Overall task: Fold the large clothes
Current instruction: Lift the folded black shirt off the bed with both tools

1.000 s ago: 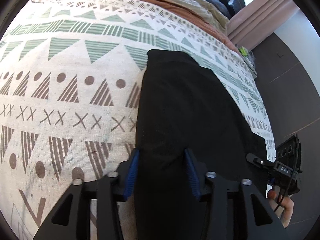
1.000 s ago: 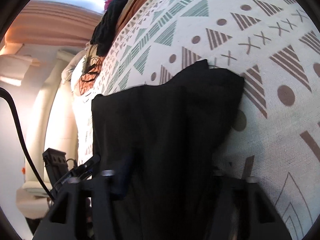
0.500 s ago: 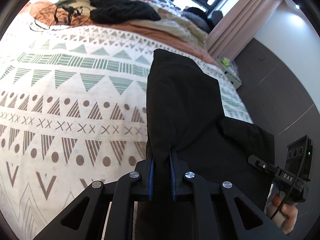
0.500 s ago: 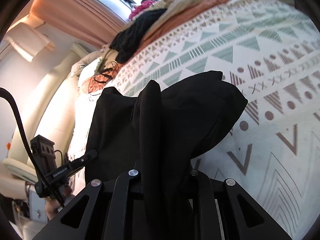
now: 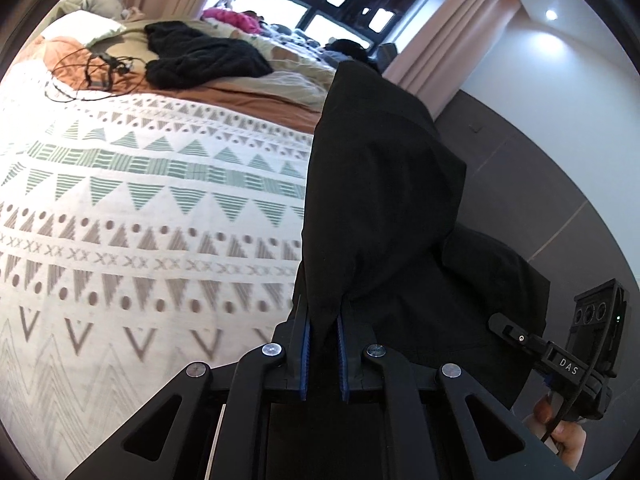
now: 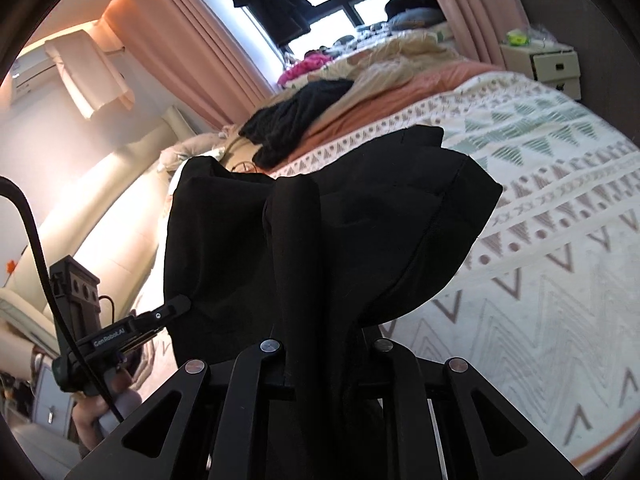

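Aloft, black garment (image 5: 380, 200) between claws

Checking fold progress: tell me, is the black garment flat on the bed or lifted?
Lifted: the black garment hangs bunched from both grippers above the patterned bedspread.

White letters "DAS" stand on the right claw's (image 5: 516, 330) black body at four o'clock in the left wrist view. "GenRobot.AI" stands on the left claw's (image 6: 176, 306) body at eight o'clock in the right wrist view.
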Action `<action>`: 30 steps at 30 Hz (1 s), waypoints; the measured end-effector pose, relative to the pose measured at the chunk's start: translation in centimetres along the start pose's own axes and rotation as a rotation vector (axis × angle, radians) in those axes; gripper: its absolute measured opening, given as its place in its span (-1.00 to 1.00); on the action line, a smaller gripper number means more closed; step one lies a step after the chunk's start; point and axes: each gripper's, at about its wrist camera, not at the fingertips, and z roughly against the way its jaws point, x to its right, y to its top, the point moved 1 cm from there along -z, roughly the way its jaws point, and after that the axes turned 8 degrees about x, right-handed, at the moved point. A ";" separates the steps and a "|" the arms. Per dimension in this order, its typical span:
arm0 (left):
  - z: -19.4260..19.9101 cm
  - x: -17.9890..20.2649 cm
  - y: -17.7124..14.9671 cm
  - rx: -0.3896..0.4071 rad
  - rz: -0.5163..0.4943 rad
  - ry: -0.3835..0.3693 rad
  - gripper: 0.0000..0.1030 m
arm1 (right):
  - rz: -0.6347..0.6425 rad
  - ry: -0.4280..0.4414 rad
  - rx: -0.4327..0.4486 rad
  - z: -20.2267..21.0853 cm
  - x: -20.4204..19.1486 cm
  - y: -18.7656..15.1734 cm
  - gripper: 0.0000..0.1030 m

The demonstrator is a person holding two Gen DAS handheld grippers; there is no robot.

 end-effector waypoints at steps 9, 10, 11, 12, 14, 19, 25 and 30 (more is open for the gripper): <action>-1.5 8.3 -1.7 -0.023 -0.033 -0.108 -0.80 | 0.052 -0.080 0.094 8.6 2.1 2.9 -0.72; -1.8 9.3 -1.9 -0.027 -0.034 -0.121 -0.80 | 0.053 -0.089 0.101 9.3 2.6 3.2 -0.72; -2.2 10.3 -2.2 -0.029 -0.036 -0.133 -0.80 | 0.055 -0.099 0.108 10.1 3.1 3.4 -0.72; -2.5 11.2 -2.4 -0.032 -0.040 -0.144 -0.80 | 0.055 -0.109 0.116 11.2 3.8 3.7 -0.72; -3.0 13.6 -3.2 -0.042 -0.045 -0.170 -0.80 | 0.052 -0.123 0.126 13.1 5.0 4.1 -0.72; -4.9 18.7 -4.9 -0.076 -0.065 -0.226 -0.80 | 0.058 -0.183 0.140 16.6 8.0 5.4 -0.72; -7.7 23.8 -6.4 -0.102 -0.084 -0.274 -0.80 | 0.063 -0.239 0.148 19.9 11.7 7.1 -0.72; -10.3 27.2 -7.8 -0.146 -0.087 -0.314 -0.80 | 0.071 -0.295 0.152 22.6 14.6 8.3 -0.72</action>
